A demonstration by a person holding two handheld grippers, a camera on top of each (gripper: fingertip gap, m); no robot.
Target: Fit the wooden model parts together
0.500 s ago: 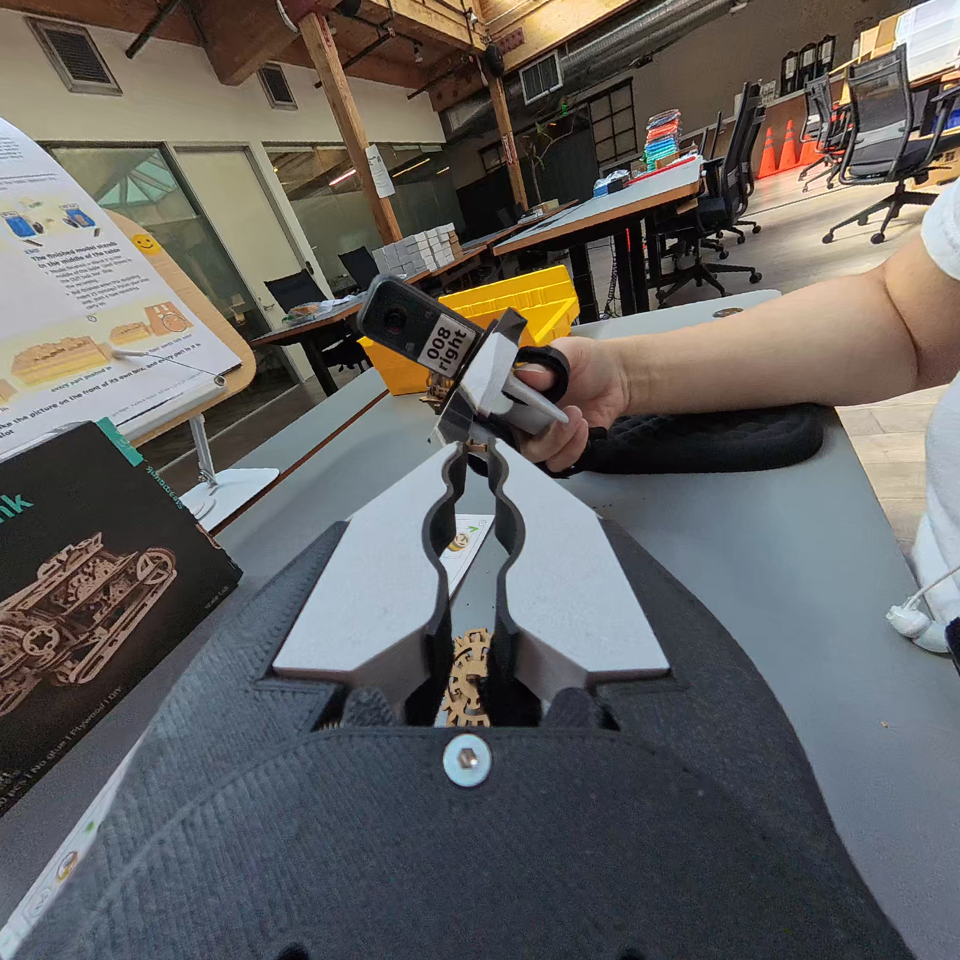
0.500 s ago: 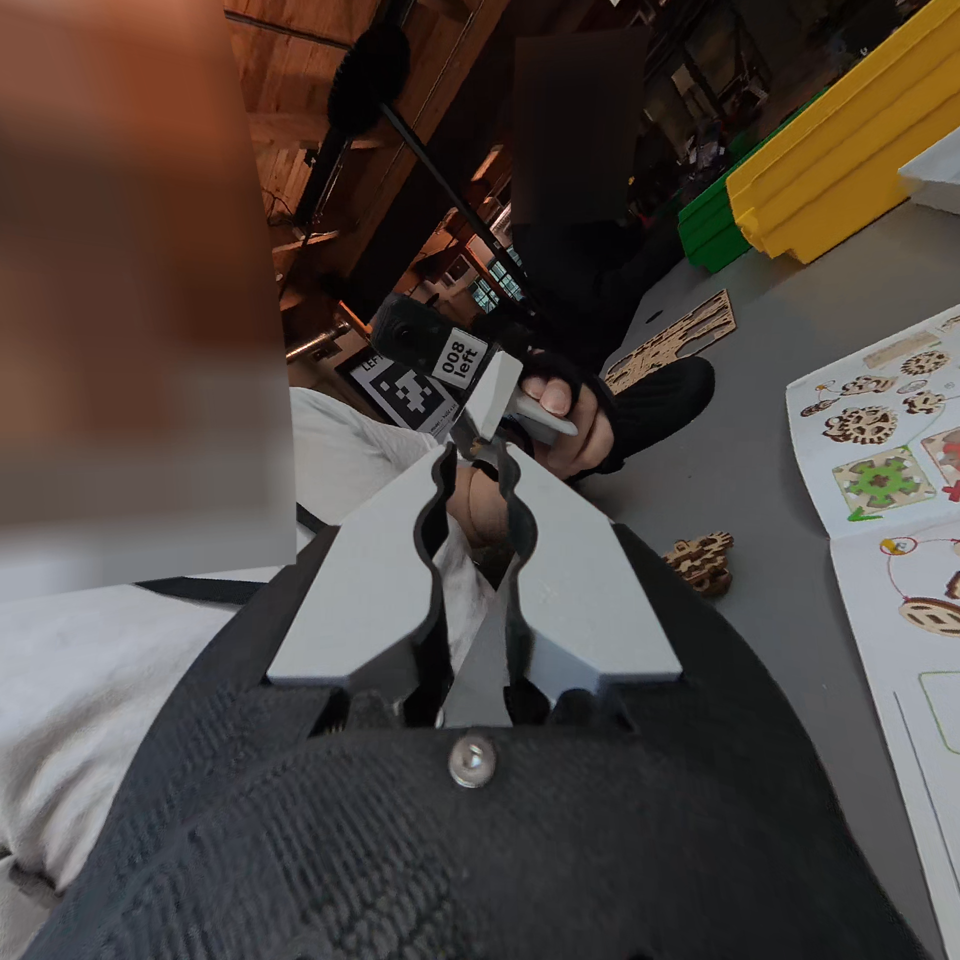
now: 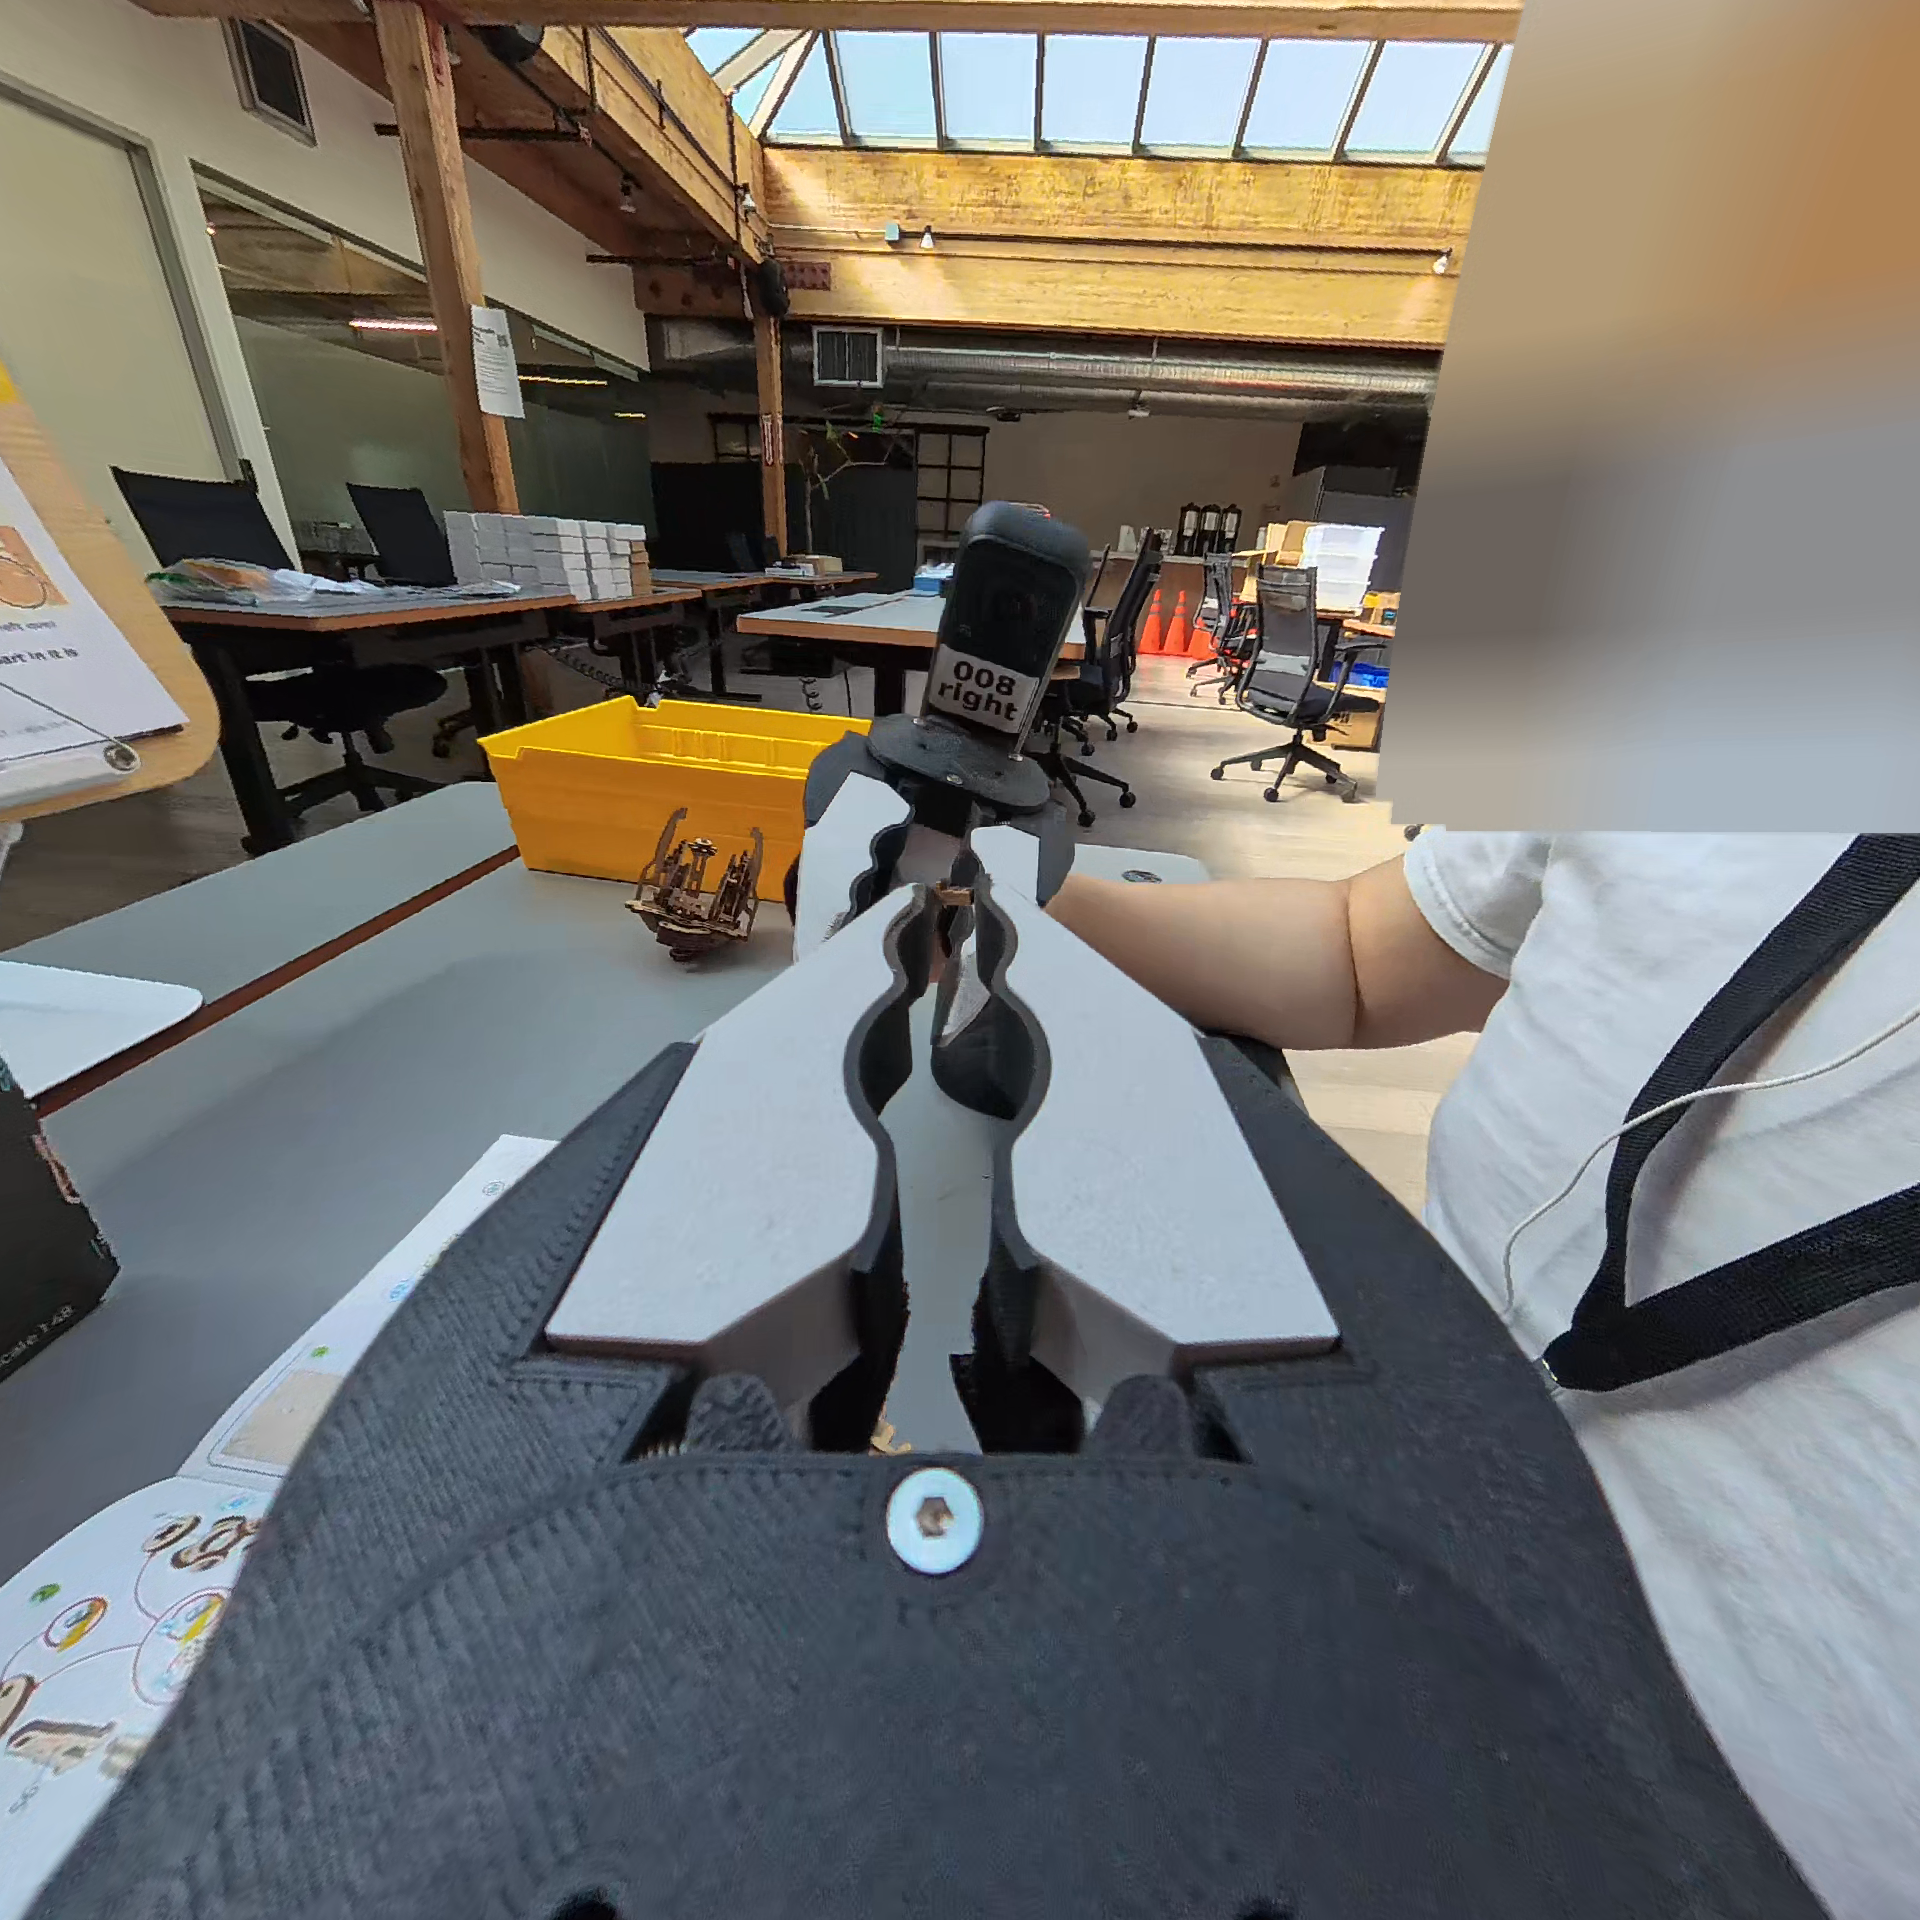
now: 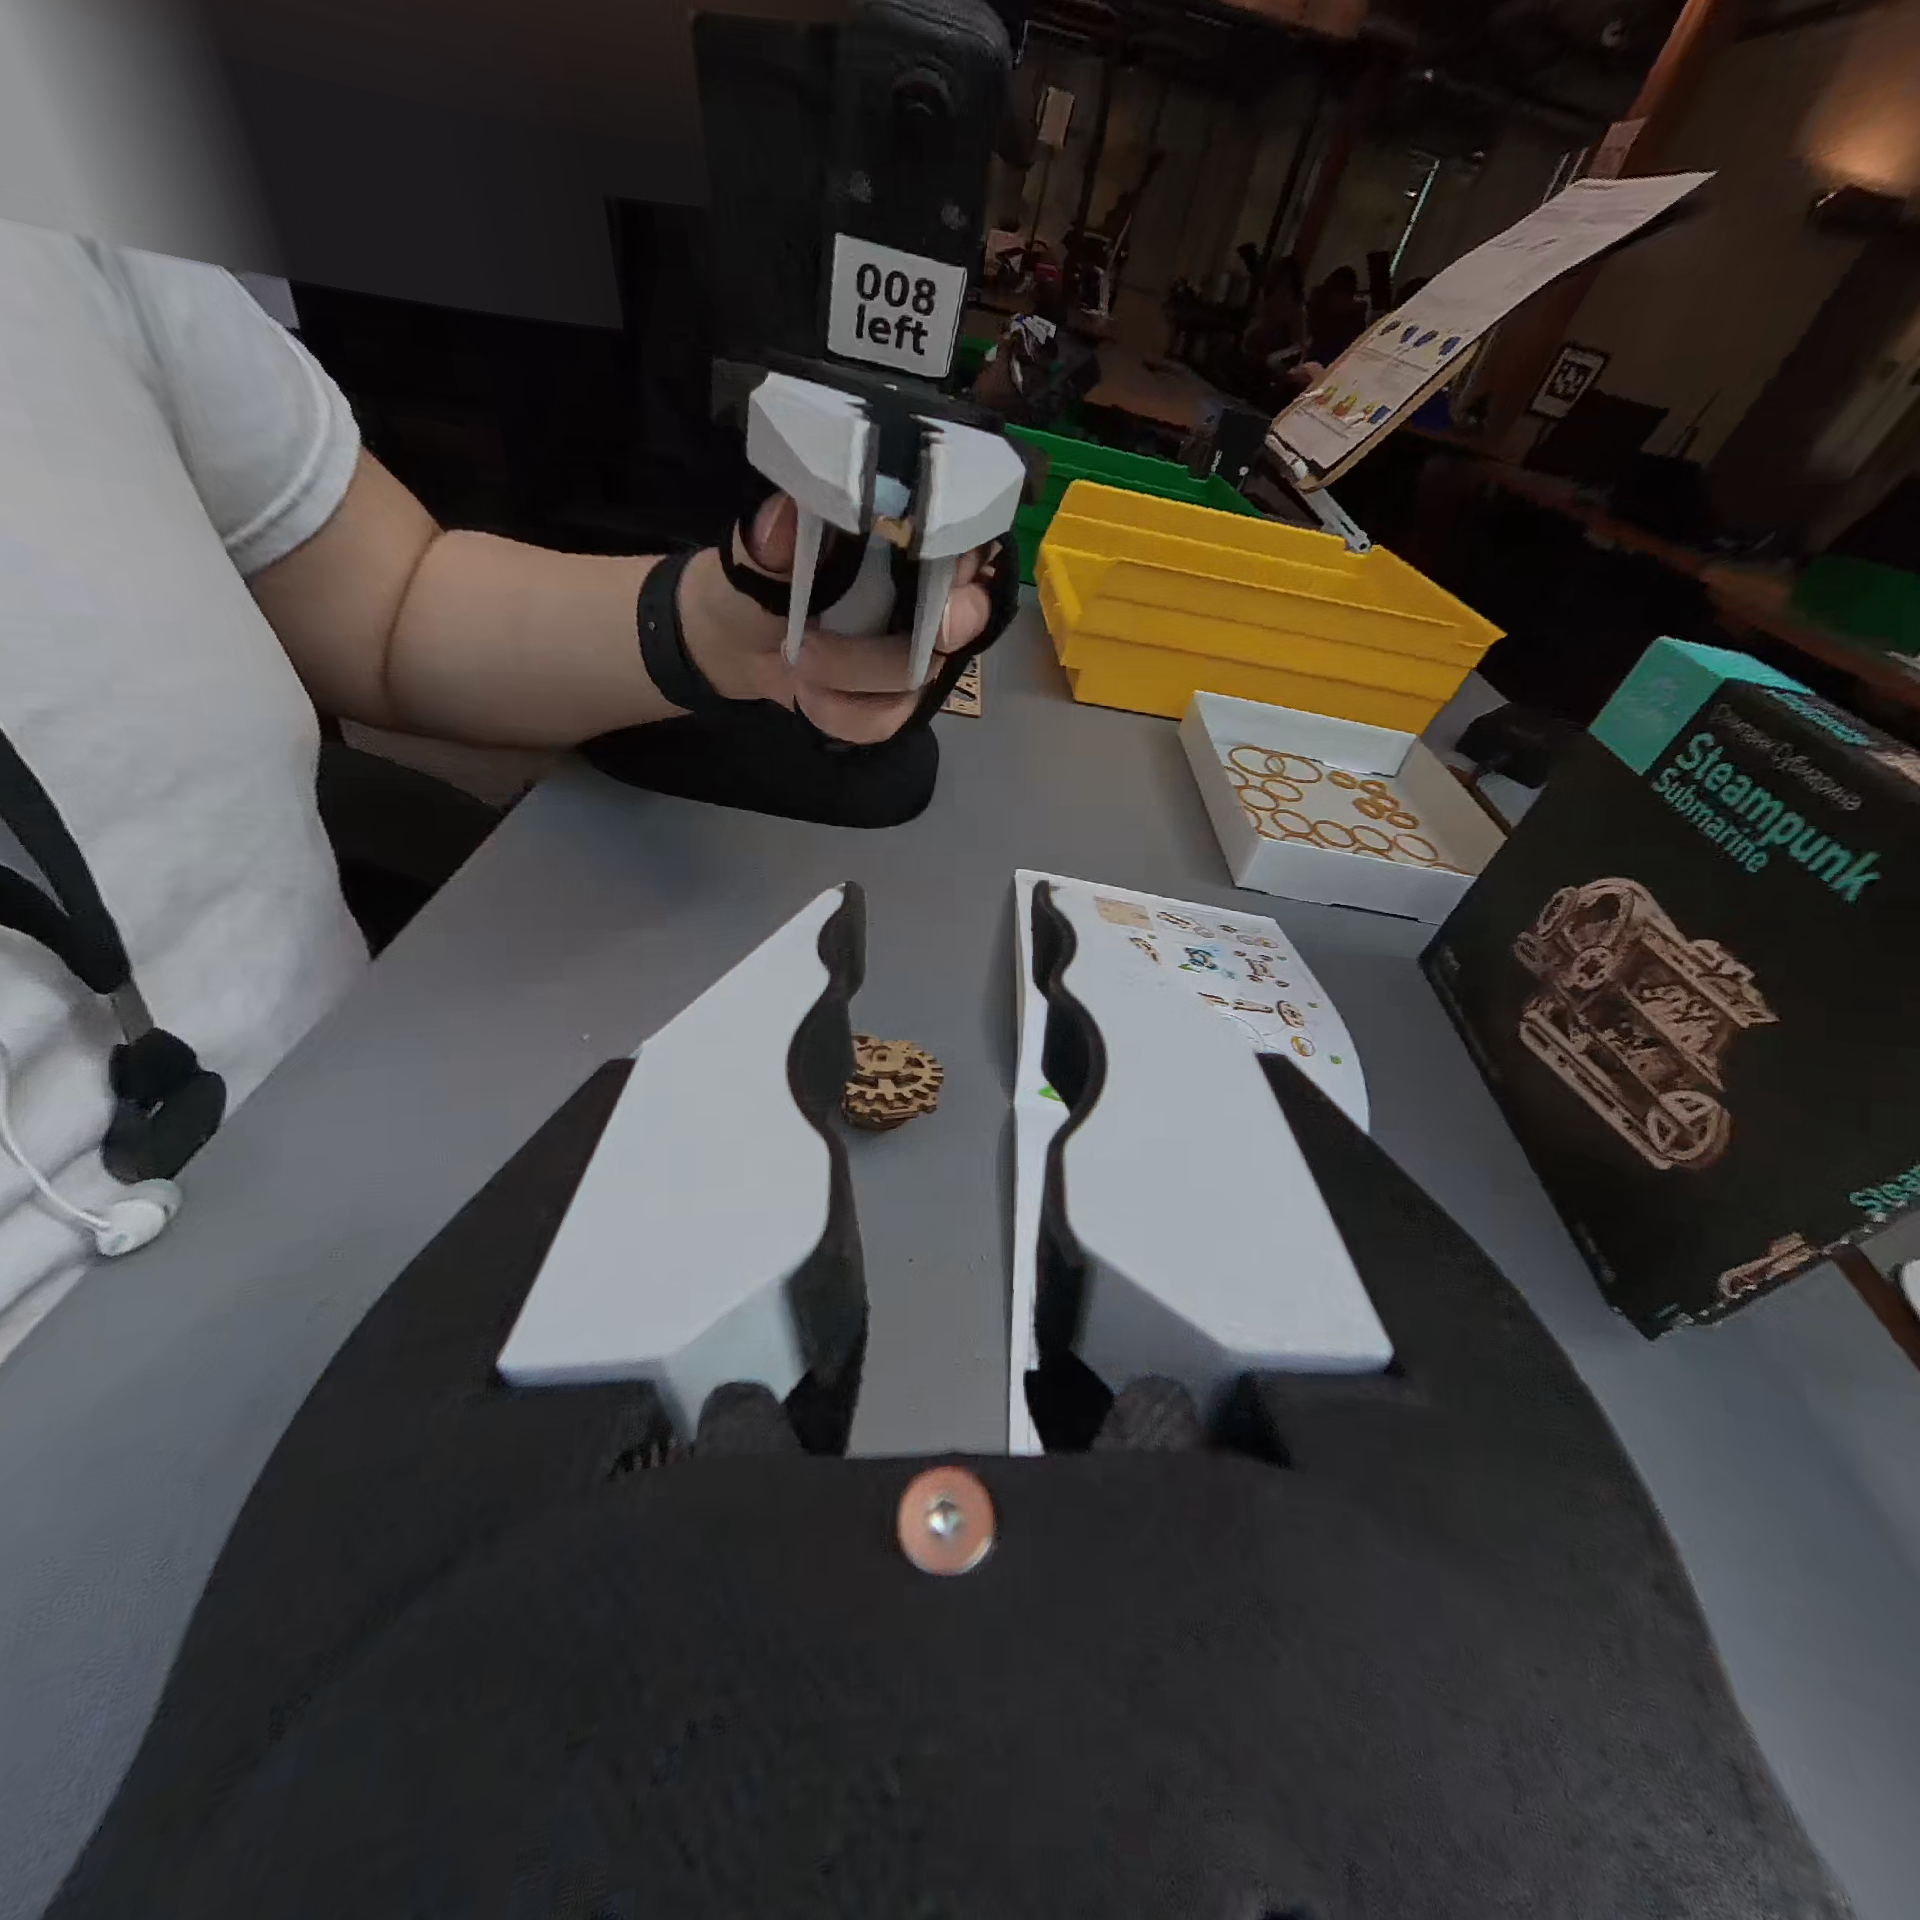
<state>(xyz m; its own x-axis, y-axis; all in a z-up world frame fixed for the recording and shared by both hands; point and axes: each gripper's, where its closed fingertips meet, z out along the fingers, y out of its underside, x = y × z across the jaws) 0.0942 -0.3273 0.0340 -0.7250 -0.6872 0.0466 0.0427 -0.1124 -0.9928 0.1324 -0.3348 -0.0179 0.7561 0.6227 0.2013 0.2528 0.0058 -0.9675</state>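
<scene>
**Grippers square up, right fingers spread**

Both grippers have swung up to face each other since half a second ago, and the right gripper (image 4: 943, 899), whose fingers were nearly together then, now has them spread wide with nothing between them. The left gripper (image 3: 948, 902) is clenched on a small wooden piece (image 4: 894, 531), held up in the air at the very tips of its fingers.

Only the right wrist view shows that grip from the front. It shows the left hand (image 4: 862, 665) wrapped around the handle above a black wrist pad (image 4: 769, 769). It also shows a wooden gear (image 4: 891, 1081) lying flat on the grey surface (image 4: 644, 935), framed in the gap between the right fingers and not touched by them. Just beside the gear is a printed instruction sheet (image 4: 1226, 977). Beyond that sit a white tray of wooden rings (image 4: 1330, 800), a black model box (image 4: 1683, 997) and stacked yellow bins (image 4: 1247, 613) with a green bin (image 4: 1101, 457) behind them.

Only the left wrist view shows a partly built wooden model (image 3: 694, 883) standing on the surface just in front of a yellow bin, well apart from both grippers. It also shows the person's right forearm (image 3: 1247, 956) reaching in behind the right gripper.

Behind all this is an open workshop with timber posts and beams, a skylight (image 3: 1091, 94), rows of desks, office chairs (image 3: 1288, 675) and orange cones (image 3: 1164, 623).
</scene>
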